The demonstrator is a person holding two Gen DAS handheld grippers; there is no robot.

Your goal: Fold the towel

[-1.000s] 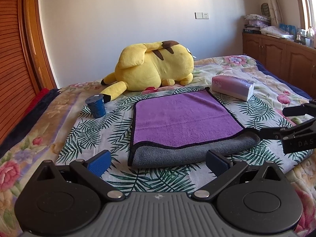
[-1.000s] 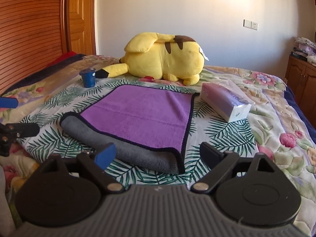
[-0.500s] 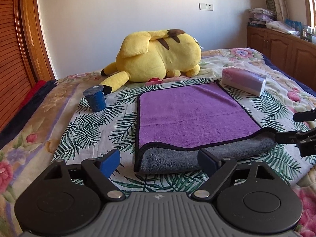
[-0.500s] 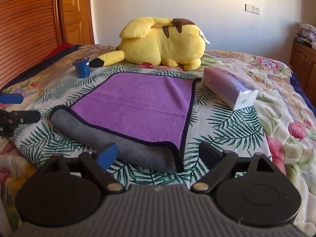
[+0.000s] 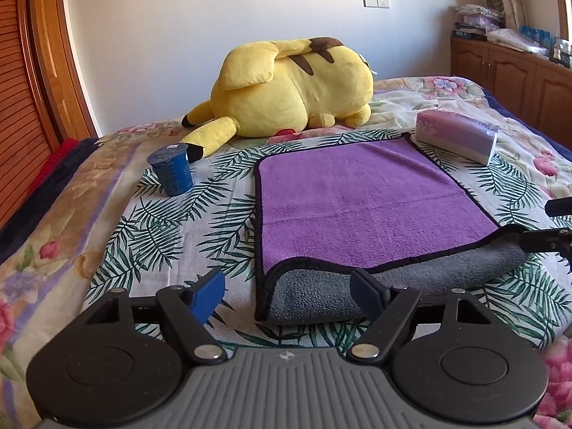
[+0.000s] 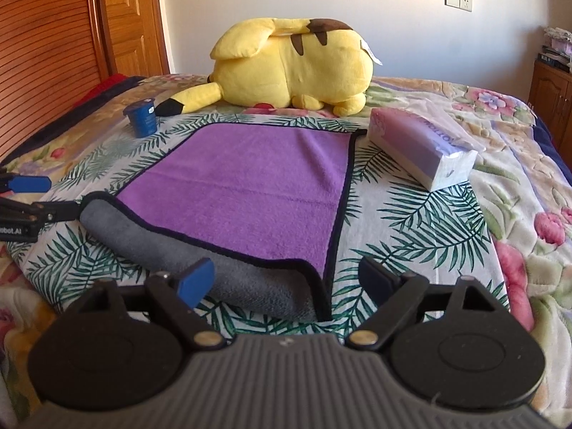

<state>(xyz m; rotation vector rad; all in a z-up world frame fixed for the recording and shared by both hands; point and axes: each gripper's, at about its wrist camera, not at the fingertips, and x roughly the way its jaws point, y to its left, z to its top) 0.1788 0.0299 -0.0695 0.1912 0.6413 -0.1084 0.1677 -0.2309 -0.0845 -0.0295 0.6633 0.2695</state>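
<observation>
A purple towel point(image 5: 361, 200) with a grey underside and black edging lies folded on the palm-leaf bedspread; it also shows in the right wrist view point(image 6: 250, 193). Its grey fold point(image 5: 357, 296) faces me. My left gripper point(image 5: 287, 293) is open, straddling the fold's near left corner. My right gripper point(image 6: 286, 277) is open, straddling the fold's near right corner point(image 6: 304, 304). Each gripper shows in the other's view: the right gripper's fingers point(image 5: 550, 239) at the far right edge, the left gripper's fingers point(image 6: 28, 196) at the left edge.
A yellow plush toy point(image 5: 286, 93) lies behind the towel. A blue cup point(image 5: 171, 168) stands left of the towel. A tissue pack point(image 5: 457, 136) lies at its far right corner. Wooden cabinets point(image 5: 511, 68) line the right wall, a wooden wardrobe point(image 5: 21, 89) the left.
Both grippers have moved forward and lower toward the towel's near fold. Both stay open. The towel has not moved.
</observation>
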